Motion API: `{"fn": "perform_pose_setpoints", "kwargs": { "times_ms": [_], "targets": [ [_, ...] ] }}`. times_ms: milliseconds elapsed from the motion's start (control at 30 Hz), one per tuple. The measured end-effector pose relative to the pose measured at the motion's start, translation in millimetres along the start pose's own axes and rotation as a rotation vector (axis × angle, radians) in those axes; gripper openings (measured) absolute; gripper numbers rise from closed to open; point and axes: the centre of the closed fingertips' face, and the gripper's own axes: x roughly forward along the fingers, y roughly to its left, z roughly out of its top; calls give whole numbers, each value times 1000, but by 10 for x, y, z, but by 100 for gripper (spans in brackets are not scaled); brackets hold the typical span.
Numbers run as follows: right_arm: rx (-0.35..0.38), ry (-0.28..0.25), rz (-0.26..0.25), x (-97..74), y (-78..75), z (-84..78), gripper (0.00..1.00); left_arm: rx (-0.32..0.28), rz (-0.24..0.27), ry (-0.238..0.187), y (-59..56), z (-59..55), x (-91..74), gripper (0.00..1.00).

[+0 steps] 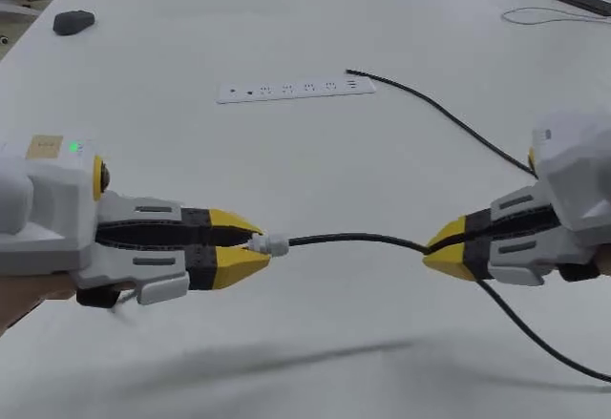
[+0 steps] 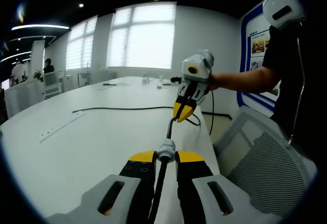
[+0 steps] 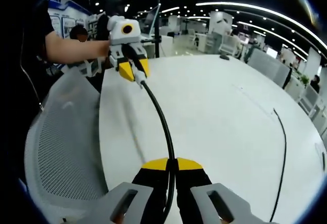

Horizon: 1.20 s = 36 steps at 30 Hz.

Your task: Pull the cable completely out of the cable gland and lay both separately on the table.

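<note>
lower left in the head view, the left gripper (image 1: 250, 243) pinches the white gland (image 1: 274, 245). lower right, the right gripper (image 1: 430, 250) is clamped on the black cable (image 1: 353, 239), which spans between them above the table (image 1: 305, 152), its end in the gland.

Head view looks forward and down on the tabletop (image 1: 315, 152) from pretty close, with the left tongs (image 1: 258, 245) poking in from the left edge and the right tongs (image 1: 428, 252) from the right. Each gripper view sits low behind its own jaws and looks along the cable (image 1: 353, 239) at the opposite tongs, so those two face each other. All three share the cable span past the cable gland (image 1: 271, 245), plus the tabletop.
</note>
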Motion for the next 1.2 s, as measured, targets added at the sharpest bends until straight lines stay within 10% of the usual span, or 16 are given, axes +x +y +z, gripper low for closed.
{"fn": "perform_pose_setpoints", "kwargs": {
  "times_ms": [400,800,900,1033,1200],
  "targets": [
    [56,154,-119,-79,-354,-695,0,-7,56,8,85,-48,-198,15],
    [100,189,-133,16,-359,-790,13,-22,78,3,93,-30,-210,15],
    [91,178,-126,3,-338,-677,15,-18,76,8,84,-37,-193,15],
    [135,-4,-110,22,-308,-121,19,-23,67,-2,64,-33,-162,15],
    [92,-192,31,124,42,651,22,-12,50,-7,11,22,-73,15]
  ]
}}
